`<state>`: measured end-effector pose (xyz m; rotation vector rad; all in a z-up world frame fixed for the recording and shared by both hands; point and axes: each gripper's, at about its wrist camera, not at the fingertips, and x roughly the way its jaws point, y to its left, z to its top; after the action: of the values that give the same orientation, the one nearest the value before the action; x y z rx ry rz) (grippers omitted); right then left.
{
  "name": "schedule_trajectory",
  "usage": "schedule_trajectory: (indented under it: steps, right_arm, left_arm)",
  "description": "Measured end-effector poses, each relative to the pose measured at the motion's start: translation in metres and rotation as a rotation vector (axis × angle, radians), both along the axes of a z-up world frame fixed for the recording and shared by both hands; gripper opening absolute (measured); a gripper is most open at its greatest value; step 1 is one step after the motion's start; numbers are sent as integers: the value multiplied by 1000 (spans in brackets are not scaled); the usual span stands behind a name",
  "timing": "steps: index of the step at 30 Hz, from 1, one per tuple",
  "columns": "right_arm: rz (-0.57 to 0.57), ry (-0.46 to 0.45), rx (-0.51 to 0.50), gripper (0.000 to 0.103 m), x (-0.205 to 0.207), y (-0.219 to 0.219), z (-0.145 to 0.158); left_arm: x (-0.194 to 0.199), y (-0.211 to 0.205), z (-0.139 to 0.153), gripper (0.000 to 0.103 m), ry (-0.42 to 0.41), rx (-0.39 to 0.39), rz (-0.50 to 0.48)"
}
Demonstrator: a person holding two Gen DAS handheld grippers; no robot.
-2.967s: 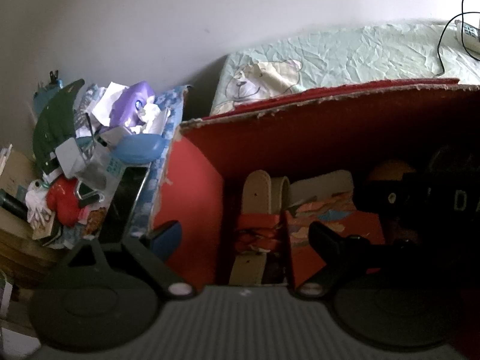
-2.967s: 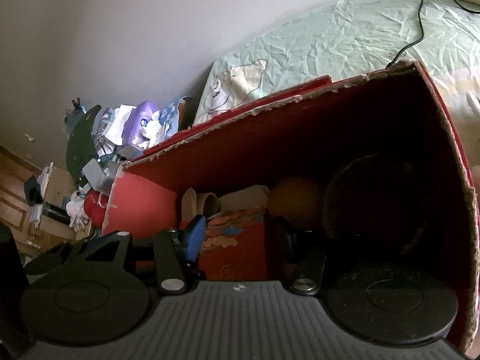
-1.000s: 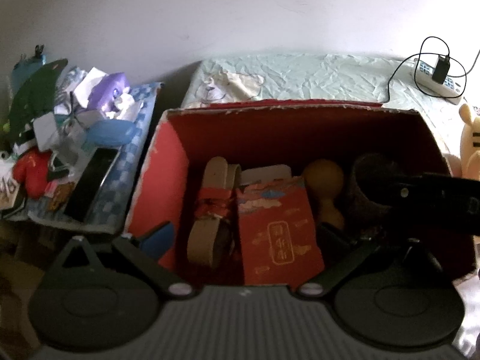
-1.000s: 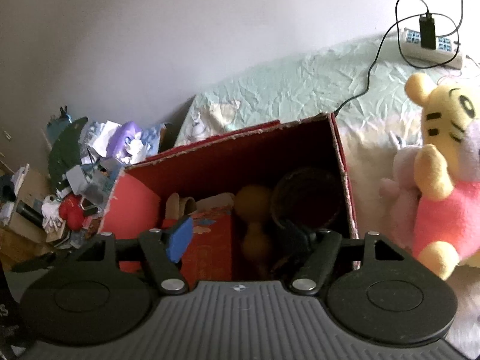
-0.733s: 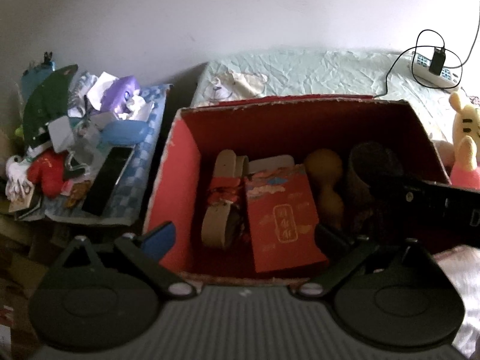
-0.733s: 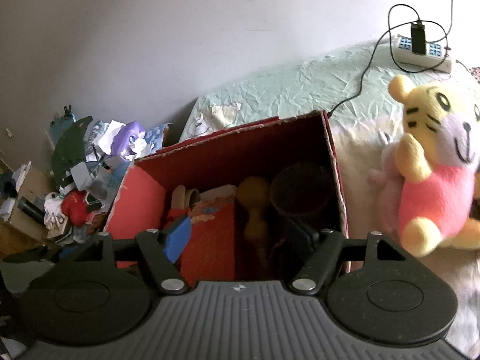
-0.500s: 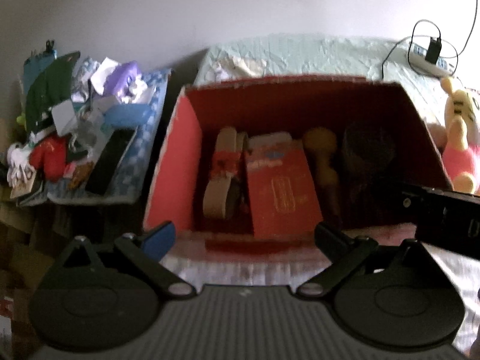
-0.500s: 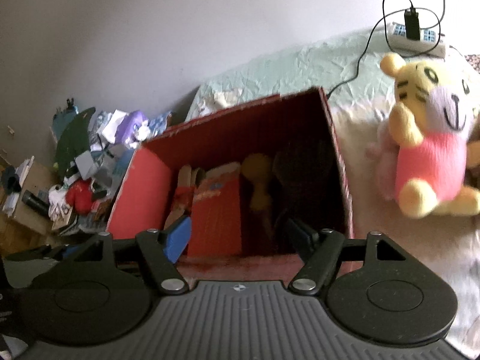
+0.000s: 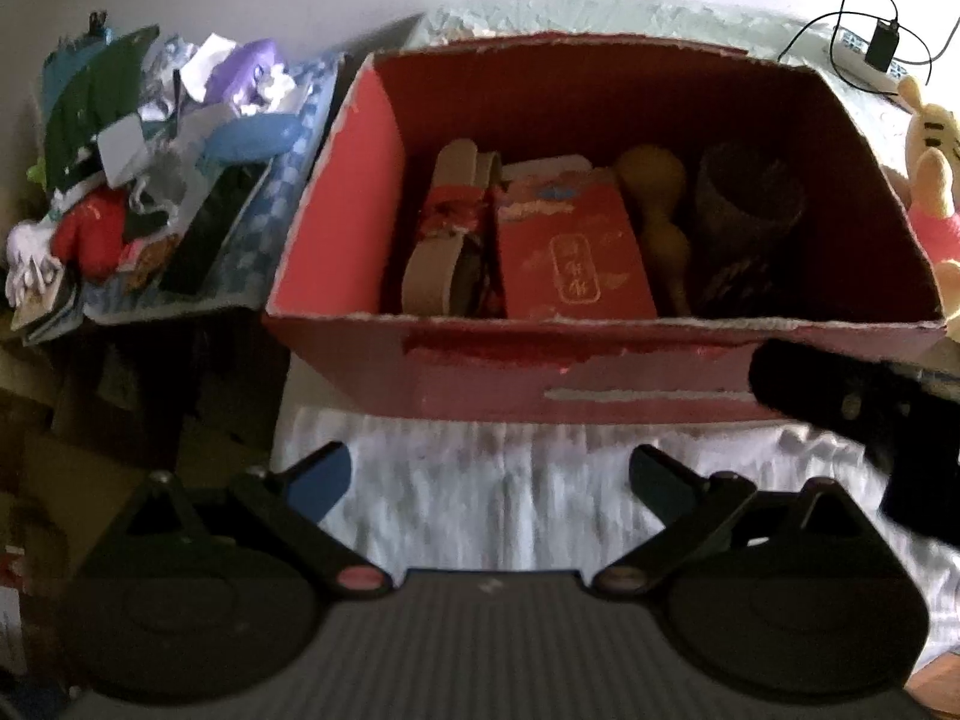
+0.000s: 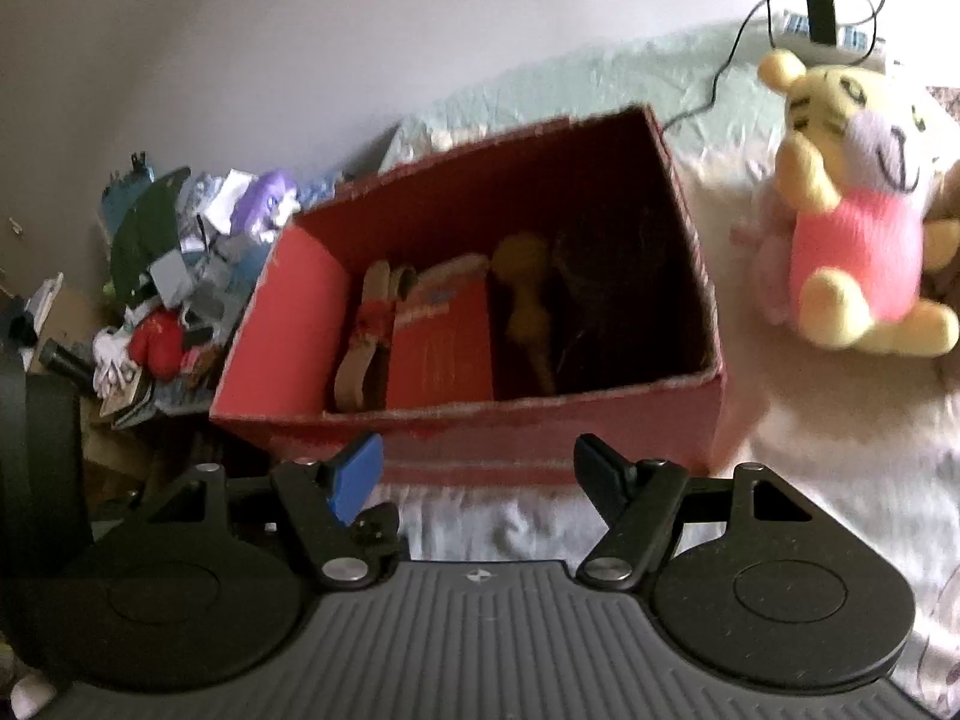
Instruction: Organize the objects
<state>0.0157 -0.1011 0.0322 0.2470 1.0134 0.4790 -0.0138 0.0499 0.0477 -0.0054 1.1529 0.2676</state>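
Nearest, left gripper (image 9: pixel 489 474) spread wide and empty over pale bedding (image 9: pixel 492 480), short of the red box (image 9: pixel 600 378). Right gripper (image 10: pixel 480 471) likewise parted, grasping nothing, just short of the same box's near wall (image 10: pixel 480 444). Inside the red box, side by side from its left wall: tan belt with red wrap (image 9: pixel 447 234), red envelope with gold characters (image 9: pixel 570 252), yellow gourd (image 9: pixel 657 210), dark woven cup (image 9: pixel 744 210) against the right wall. Right of the box, resting on the bedding, yellow plush tiger in pink (image 10: pixel 852 216). Left of the box, heap of clutter (image 9: pixel 156 168) with a purple toy (image 9: pixel 252 72) on top. Beyond the box, pale green sheet (image 10: pixel 570 84), then a power strip with plugged charger (image 10: pixel 825 18) near the wall.
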Motion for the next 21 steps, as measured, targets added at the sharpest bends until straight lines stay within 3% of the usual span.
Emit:
schedule_trajectory:
  steps: [15,21]
  right_arm:
    - [15,66,-33,73,3,5,-13]
    - [43,91,7,73,10,4,-7]
  left_arm:
    - [5,1,-10,100,32,1,17]
    - [9,5,1,100,46,-6,8]
